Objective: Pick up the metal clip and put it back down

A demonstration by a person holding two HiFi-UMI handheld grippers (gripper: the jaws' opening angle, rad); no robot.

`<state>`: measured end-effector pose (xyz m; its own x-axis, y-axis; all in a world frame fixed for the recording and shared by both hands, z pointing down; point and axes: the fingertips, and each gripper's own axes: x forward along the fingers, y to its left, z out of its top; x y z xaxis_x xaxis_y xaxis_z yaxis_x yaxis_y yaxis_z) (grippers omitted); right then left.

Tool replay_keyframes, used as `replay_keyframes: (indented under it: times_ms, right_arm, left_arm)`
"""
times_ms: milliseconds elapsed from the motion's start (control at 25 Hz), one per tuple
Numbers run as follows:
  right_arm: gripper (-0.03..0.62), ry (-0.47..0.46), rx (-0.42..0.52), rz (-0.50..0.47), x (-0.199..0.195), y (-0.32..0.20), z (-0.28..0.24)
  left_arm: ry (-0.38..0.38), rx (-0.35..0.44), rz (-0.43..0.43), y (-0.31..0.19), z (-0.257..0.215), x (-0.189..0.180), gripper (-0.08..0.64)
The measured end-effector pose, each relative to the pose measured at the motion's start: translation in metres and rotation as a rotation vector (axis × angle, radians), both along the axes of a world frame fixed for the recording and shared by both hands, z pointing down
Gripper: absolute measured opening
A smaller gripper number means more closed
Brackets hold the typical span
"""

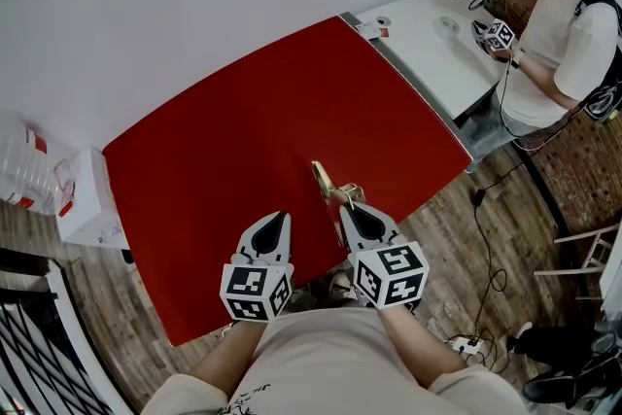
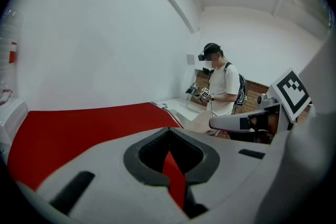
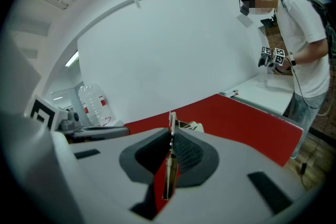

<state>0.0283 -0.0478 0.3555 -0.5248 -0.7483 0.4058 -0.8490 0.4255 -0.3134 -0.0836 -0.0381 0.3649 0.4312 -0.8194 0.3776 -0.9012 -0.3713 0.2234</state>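
The metal clip (image 1: pixel 326 180) is a brass-coloured strip with a wire handle, over the near part of the red table (image 1: pixel 243 141). My right gripper (image 1: pixel 352 209) is shut on its near end. In the right gripper view the clip (image 3: pixel 171 126) stands edge-on between the jaws, and its far end sticks out past the fingertips of the right gripper (image 3: pixel 170 139). I cannot tell whether the clip touches the table. My left gripper (image 1: pixel 273 226) hovers just left of the right one, shut with nothing in it. The left gripper view shows only a thin red slit of table between the left gripper (image 2: pixel 169 157) jaws.
A white table (image 1: pixel 428 44) adjoins the red one at the back right, where a person (image 1: pixel 569 24) stands holding two other grippers. A white box (image 1: pixel 87 199) and a plastic bottle (image 1: pixel 24 170) sit at the left. Cables and a power strip (image 1: pixel 466 342) lie on the wooden floor.
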Motion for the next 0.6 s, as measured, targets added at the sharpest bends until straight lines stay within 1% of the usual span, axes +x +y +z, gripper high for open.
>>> replay_keyframes:
  times_ms: [320,600]
  right_arm:
    - [0.025,-0.003,-0.008,0.007,0.001,-0.004,0.000]
    - [0.025,-0.007,-0.032,0.005,0.001,-0.012,0.010]
  left_arm:
    - [0.003,-0.009,-0.003,-0.004,0.001,-0.001,0.005]
    - [0.007,-0.029,-0.020,-0.012,0.011,-0.005,0.005]
